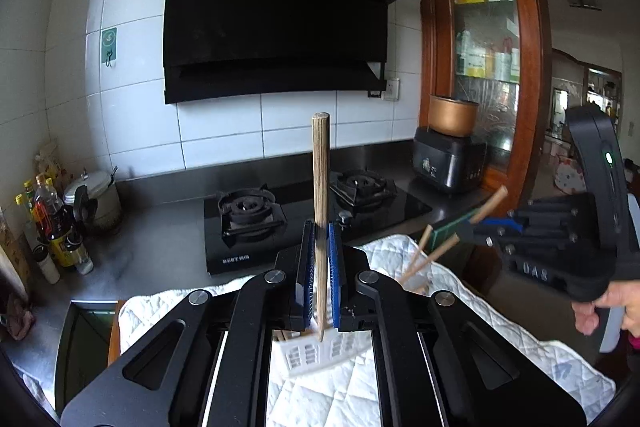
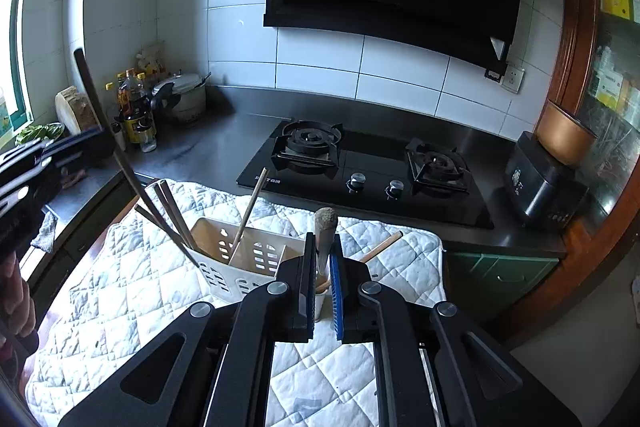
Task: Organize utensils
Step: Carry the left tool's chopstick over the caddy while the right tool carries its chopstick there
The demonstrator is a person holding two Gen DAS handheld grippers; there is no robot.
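My left gripper (image 1: 321,239) is shut on a wooden chopstick (image 1: 321,187), held upright with its tip over the white slotted utensil holder (image 1: 308,355). In the right wrist view that left gripper (image 2: 94,143) holds the dark-looking chopstick (image 2: 104,119), slanting down into the holder (image 2: 240,259). My right gripper (image 2: 322,247) is shut on another wooden chopstick (image 2: 325,231), seen end-on above the holder's right side. It also shows in the left wrist view (image 1: 472,223), gripping a chopstick (image 1: 490,205). Several chopsticks (image 2: 172,215) stand in the holder.
The holder stands on a white quilted cloth (image 2: 132,291) in front of a black two-burner gas hob (image 2: 360,171). Oil bottles (image 2: 138,115) and a pot (image 2: 184,99) stand at the far left, a rice cooker (image 2: 548,179) at the right. A range hood (image 1: 276,7) hangs above.
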